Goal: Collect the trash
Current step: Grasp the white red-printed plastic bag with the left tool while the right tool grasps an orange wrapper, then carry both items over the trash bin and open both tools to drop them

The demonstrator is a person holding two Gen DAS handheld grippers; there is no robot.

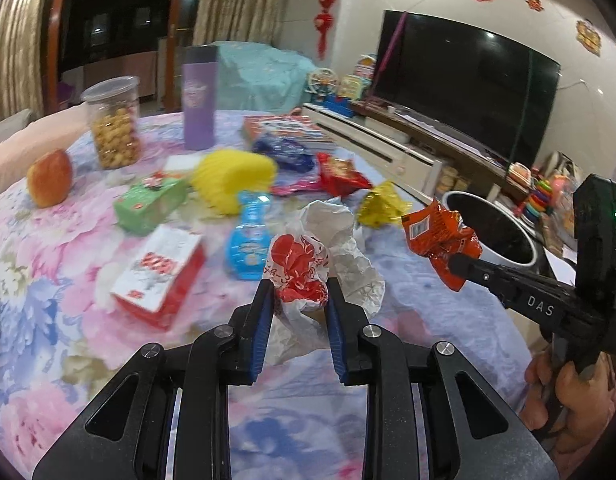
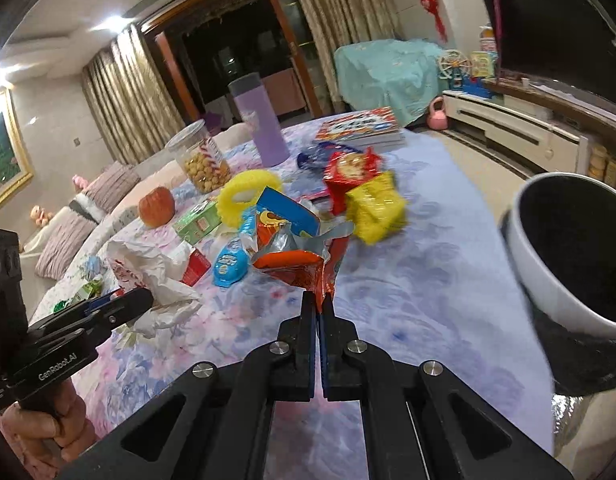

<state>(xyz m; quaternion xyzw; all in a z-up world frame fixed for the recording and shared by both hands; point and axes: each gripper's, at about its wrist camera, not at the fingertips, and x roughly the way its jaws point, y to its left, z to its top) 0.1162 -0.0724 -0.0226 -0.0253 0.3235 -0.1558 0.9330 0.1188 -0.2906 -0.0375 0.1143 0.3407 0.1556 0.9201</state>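
Observation:
My left gripper [image 1: 299,292] is shut on a crumpled white and red paper bag [image 1: 308,268], held just above the flowered tablecloth [image 1: 68,248]. To its right, my right gripper [image 1: 456,262] is shut on an orange-red snack wrapper [image 1: 440,236], lifted near the table's right edge. In the right wrist view the closed jaws of the right gripper [image 2: 318,300] pinch the wrapper's [image 2: 292,260] lower corner. The left gripper [image 2: 142,300] shows there at the left with the white bag [image 2: 156,272]. A white bin with a black inside [image 2: 568,248] stands off the table, to the right.
A yellow wrapper [image 1: 382,204], a red wrapper [image 1: 340,174] and a blue one [image 1: 284,152] lie mid-table. Around them are a yellow holder [image 1: 232,176], green box [image 1: 148,204], red-white box [image 1: 160,276], blue bottle [image 1: 248,240], apple [image 1: 50,178], snack jar [image 1: 114,124], purple flask [image 1: 199,96] and books [image 1: 288,128].

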